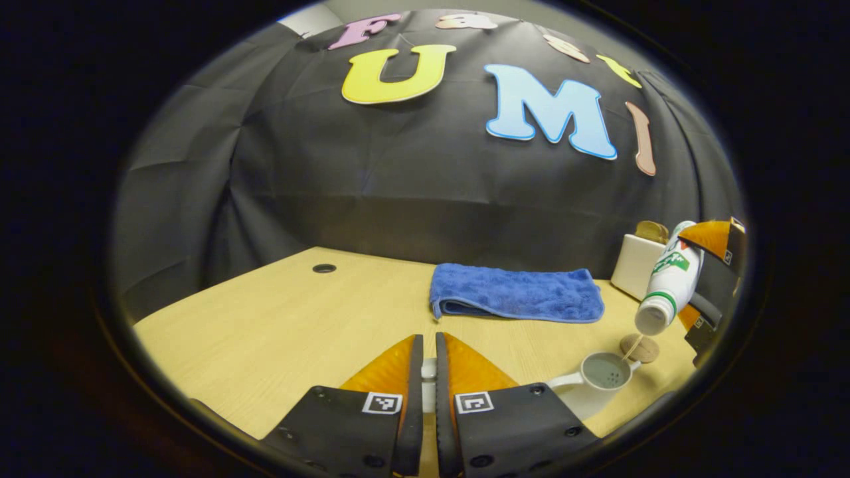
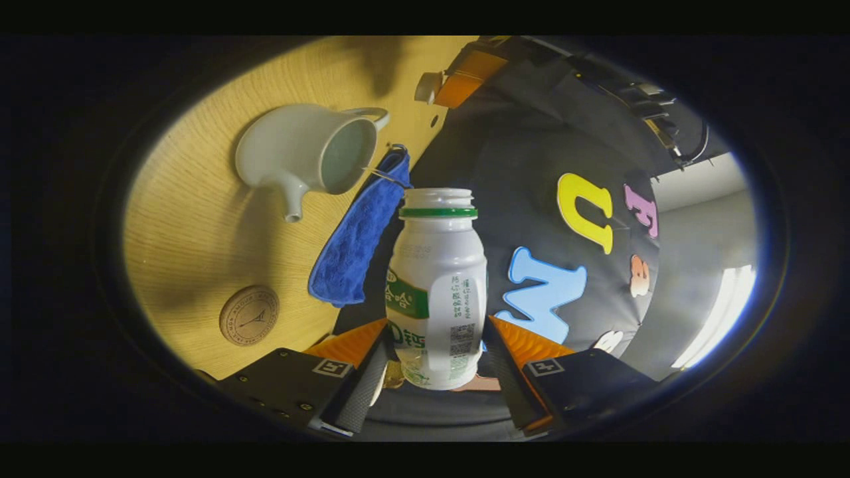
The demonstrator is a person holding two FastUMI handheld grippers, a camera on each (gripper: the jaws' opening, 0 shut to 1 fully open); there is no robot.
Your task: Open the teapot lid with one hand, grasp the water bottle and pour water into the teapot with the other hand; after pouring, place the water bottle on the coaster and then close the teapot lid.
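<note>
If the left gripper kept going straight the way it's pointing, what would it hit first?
Likely the blue towel on the table, just ahead of the left gripper; depth is hard to judge.

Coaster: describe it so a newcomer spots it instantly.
On the light wooden table, look past the pale ceramic teapot and the folded blue towel. The small round wooden coaster lies flat beside them, the one brown disc, with an engraved face.
</note>
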